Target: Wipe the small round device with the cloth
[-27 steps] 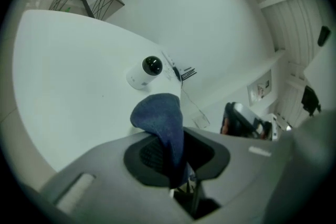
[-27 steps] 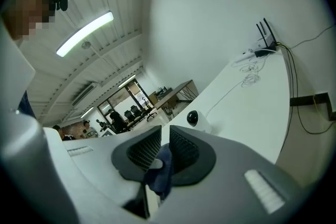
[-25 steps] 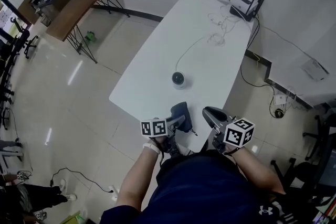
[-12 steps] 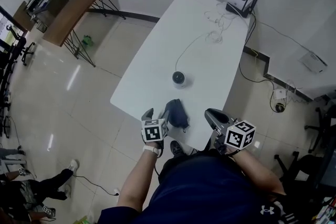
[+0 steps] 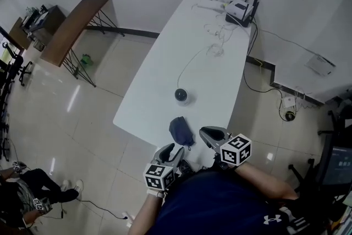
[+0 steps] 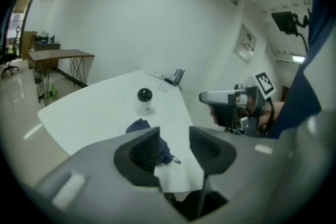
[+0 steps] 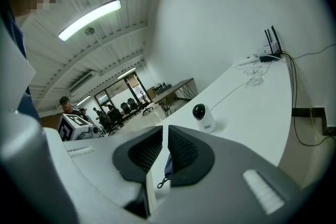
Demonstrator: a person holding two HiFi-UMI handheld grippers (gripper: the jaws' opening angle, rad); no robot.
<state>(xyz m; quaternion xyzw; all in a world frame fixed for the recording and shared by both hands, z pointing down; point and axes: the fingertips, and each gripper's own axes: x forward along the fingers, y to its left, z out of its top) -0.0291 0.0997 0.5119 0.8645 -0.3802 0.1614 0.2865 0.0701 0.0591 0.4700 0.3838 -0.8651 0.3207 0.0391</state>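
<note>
White table [image 5: 165, 74] holds a limp dark cloth [image 5: 180, 131], likely best pinched at a raised fold; left gripper [image 6: 175, 136], jaws just narrowing, and near-closed right gripper [image 7: 165, 134] hang empty.

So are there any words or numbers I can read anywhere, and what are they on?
No words or numbers can be read anywhere.
Left cube and right cube: black-and-white square patterns, not letters.
Picture on the wall: too blurred to read.
Dark shirt: a small white logo, no letters.
</note>
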